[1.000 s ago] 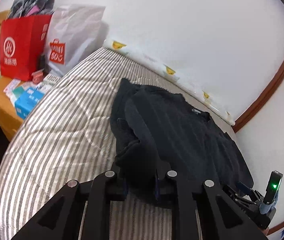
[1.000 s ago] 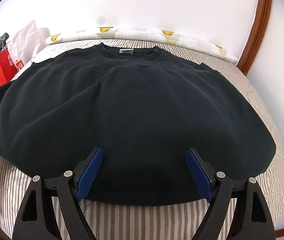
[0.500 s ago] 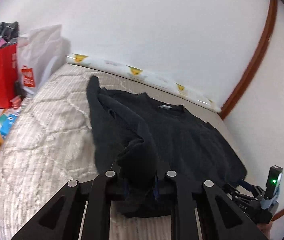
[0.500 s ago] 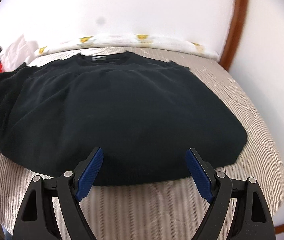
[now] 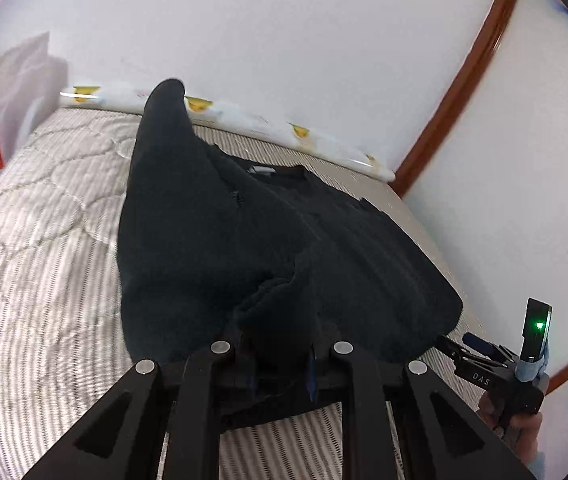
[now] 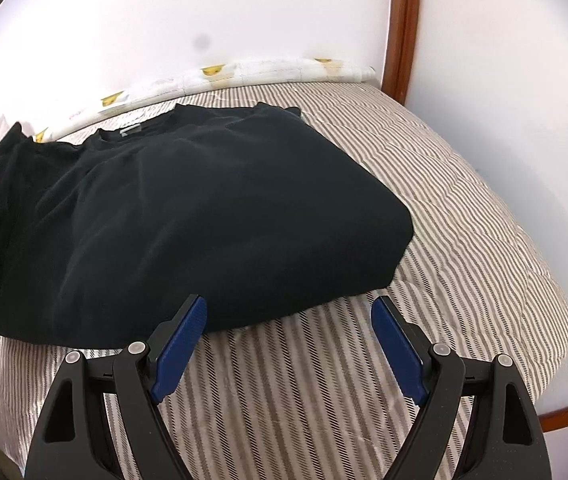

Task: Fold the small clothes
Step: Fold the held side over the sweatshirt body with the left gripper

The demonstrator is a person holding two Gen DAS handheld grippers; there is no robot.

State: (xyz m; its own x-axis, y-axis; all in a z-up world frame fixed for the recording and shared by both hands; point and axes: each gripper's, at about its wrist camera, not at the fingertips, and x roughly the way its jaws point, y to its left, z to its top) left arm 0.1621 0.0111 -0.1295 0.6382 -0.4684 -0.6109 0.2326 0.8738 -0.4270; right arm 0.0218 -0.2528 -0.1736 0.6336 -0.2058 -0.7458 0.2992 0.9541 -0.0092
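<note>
Item: one black sweater (image 6: 188, 216), lying on one striped mattress (image 6: 464, 216), neck label toward the wall. Its left side is lifted and drawn over the body; the rest lies flat.

Left gripper (image 5: 280, 364): jaws clamped on a bunched wad of the sweater's lifted edge. Right gripper (image 6: 288, 344): jaws wide apart, empty, just off the near hem, touching nothing.

Risks, judged:
- The grip holds a thick bunch, not a clean edge; layers may slip free as the fold is carried across, leaving a crooked crease.
- The raised flap rises to a peak with a sleeve likely hanging loose; it may land rumpled beneath the fold.
- With nothing pinning the flat part, a pull could drag the whole sweater across the mattress.

Count: sweaters, one; grippers, two; mattresses, one; white shopping bags (image 5: 8, 92), one, at the far left edge; printed bed-edge strip (image 6: 244, 72), one.
</note>
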